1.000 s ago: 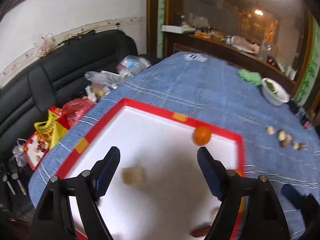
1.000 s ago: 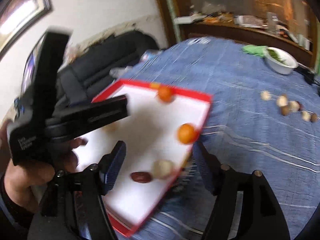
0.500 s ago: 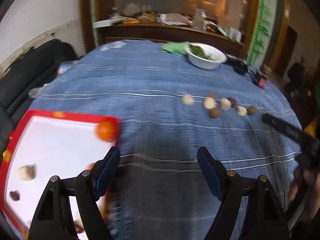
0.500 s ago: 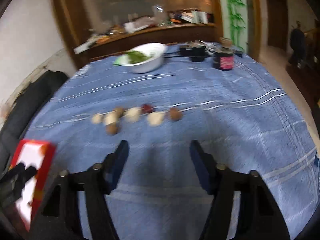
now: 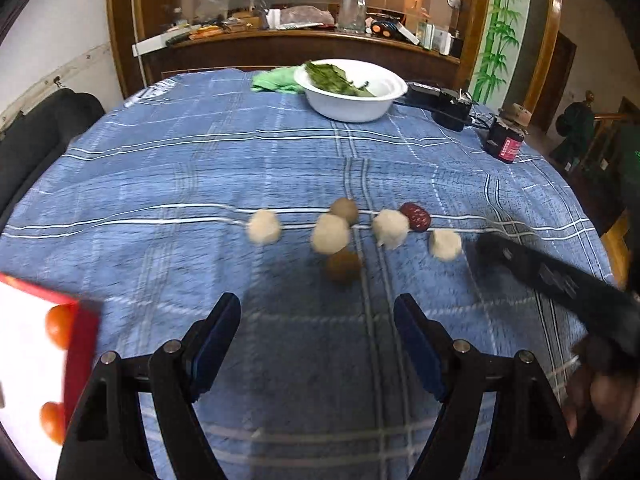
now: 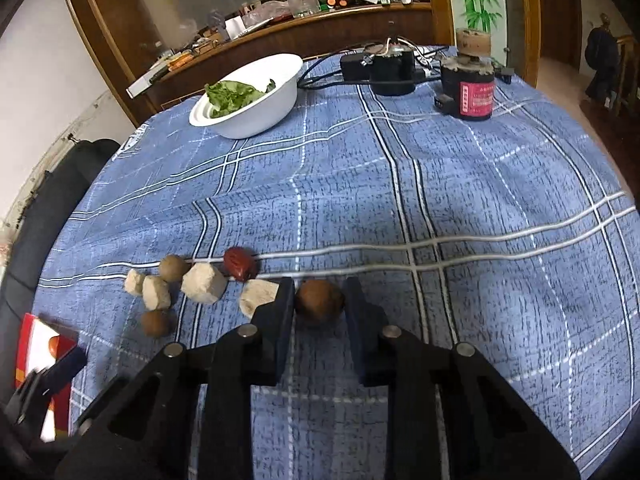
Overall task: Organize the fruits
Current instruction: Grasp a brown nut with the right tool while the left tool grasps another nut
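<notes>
Several small fruits lie in a row on the blue plaid tablecloth: pale chunks [image 5: 330, 233], brown round ones [image 5: 343, 266] and a red date [image 5: 416, 216]. My right gripper [image 6: 319, 304] has its fingers closed around a brown round fruit [image 6: 319, 301] at the right end of the row, next to a pale chunk [image 6: 258, 297] and the red date [image 6: 239, 263]. My left gripper [image 5: 318, 344] is open and empty, above bare cloth just short of the row. A red-rimmed white tray [image 5: 78, 344] at the left holds two oranges [image 5: 56, 326].
A white bowl of green leaves [image 5: 352, 90] stands at the far side, with a green cloth [image 5: 276, 80] beside it. A dark jar with a red label [image 6: 472, 88] and a black device with cables [image 6: 384, 66] are at the far right. A black sofa [image 5: 24, 140] lies left of the table.
Both grippers swung right from the tray to the fruit row. The right gripper moved down and narrowed its fingers around the brown fruit. The left stayed open.
</notes>
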The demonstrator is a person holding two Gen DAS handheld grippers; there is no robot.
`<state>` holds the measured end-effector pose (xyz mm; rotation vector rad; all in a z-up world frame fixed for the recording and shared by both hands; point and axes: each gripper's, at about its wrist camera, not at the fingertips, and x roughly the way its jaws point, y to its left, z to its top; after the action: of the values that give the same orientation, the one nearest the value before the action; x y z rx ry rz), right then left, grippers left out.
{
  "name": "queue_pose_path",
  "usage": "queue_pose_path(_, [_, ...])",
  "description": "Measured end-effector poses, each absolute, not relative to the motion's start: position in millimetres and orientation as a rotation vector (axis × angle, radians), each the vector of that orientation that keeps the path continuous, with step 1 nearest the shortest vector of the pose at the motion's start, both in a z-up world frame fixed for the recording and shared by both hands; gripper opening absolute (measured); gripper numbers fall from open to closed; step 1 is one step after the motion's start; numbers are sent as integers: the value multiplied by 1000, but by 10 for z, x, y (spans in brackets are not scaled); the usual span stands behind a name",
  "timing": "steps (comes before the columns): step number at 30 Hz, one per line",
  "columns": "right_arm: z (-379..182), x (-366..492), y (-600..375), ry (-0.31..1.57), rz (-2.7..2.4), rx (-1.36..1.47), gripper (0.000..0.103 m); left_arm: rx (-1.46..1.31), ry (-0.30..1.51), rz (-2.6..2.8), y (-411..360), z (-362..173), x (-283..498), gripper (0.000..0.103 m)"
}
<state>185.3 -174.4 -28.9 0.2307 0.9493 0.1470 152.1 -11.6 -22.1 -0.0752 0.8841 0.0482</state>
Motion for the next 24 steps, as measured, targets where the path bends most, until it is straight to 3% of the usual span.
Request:
queue_pose_path(4, [-238,1649,-1846,927,153,253,26,-64,901,48,-223,-312,1669,75])
queue_pose_path(6, [-186,1525,-1879,913,161,261,27,-57,904,72,-246,-335,1733,57])
queue_pose_path(8, [-132,1449,-1873,900,172,257,27,-20,892,94,-273,-330,1766,29])
queue_pose_path(9, [-102,1387,-1852,893,181,251,27,-17,899,93,-268,-325,1766,20])
queue_pose_path(24, [-81,538,-1487,908,223,147,27,-10,925,95,-33,-197,833,20])
